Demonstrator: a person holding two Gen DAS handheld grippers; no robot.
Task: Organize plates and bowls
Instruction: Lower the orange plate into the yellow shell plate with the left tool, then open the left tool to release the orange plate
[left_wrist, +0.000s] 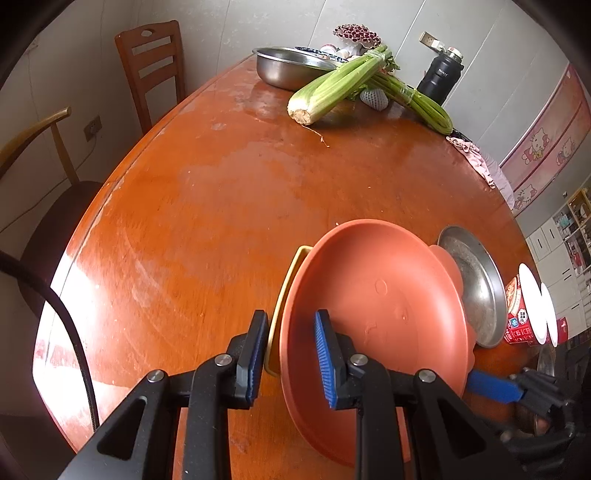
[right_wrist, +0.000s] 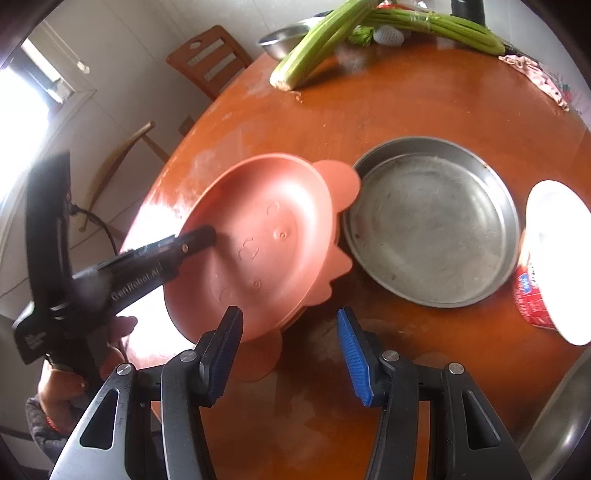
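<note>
A salmon-pink plate (left_wrist: 373, 295) with rounded ear-like tabs hangs tilted above the round wooden table (left_wrist: 207, 206). My left gripper (left_wrist: 290, 358) is shut on its near-left rim, one finger inside the dish and one outside. A thin yellow rim (left_wrist: 286, 284) lies against the plate's outer side, also between the fingers. In the right wrist view the pink plate (right_wrist: 280, 236) tilts up to the left, with the left gripper (right_wrist: 205, 236) on it. My right gripper (right_wrist: 290, 354) stands open just below the plate's lower edge, holding nothing. A shallow steel plate (right_wrist: 432, 221) lies flat beside it.
A red instant-noodle cup (right_wrist: 535, 299) stands right of the steel plate (left_wrist: 476, 288). Celery (left_wrist: 332, 88), a steel bowl (left_wrist: 288, 66) and a black flask (left_wrist: 439, 79) sit at the far side. Pink cloth (left_wrist: 472, 155) drapes the right edge. Wooden chairs (left_wrist: 151, 66) stand left.
</note>
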